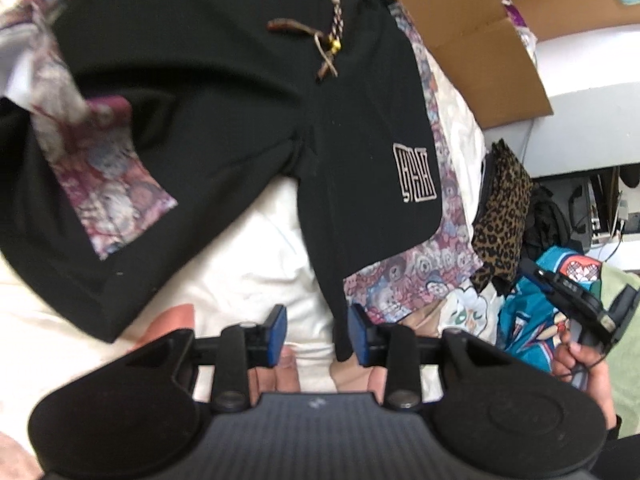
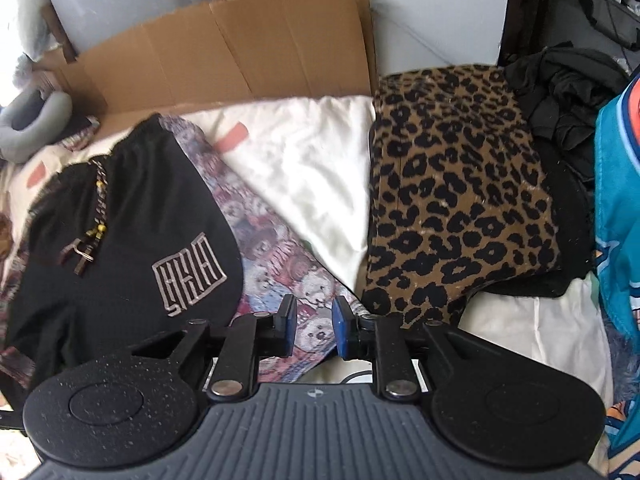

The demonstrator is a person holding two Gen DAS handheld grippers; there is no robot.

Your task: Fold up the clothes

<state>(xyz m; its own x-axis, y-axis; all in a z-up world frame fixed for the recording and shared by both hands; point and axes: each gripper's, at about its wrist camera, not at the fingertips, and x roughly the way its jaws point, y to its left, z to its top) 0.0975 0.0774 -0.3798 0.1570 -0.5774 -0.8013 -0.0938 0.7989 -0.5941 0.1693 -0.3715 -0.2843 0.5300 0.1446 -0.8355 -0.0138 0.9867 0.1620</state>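
Black shorts (image 1: 224, 120) are lying spread on the bed (image 1: 248, 280), waistband away from the left gripper, both legs pointing back toward it. Patterned side panels are showing, drawcord (image 1: 334, 24) is lying loose on the front, logo (image 1: 414, 174) is facing up. So the shorts are lying flat, not folded.

Left gripper (image 1: 316, 334) is hovering just off the hem of the logo leg, fingers apart, nothing between them; the hem edge is sitting right by the right-hand finger. Right gripper (image 2: 314, 332) is hovering over the patterned panel (image 2: 280, 256) beside the logo leg, fingers a little apart, holding nothing.

Leopard garment (image 2: 452, 192) is sitting as a flat rectangle to the right, looking already folded, with a black pile (image 2: 568, 92) behind it.

My read: the shorts are the piece in hand, at the flattening or grasping stage. Can't tell whether this is pre-fold layout or a redo.

A likely next move calls for pinching one leg's hem and waistband edge, then laying that leg over the other. Watch-outs: thin fabric on a soft bed, so the gripper may be catching bedding too; the loose drawcord may be bunching inside the fold.
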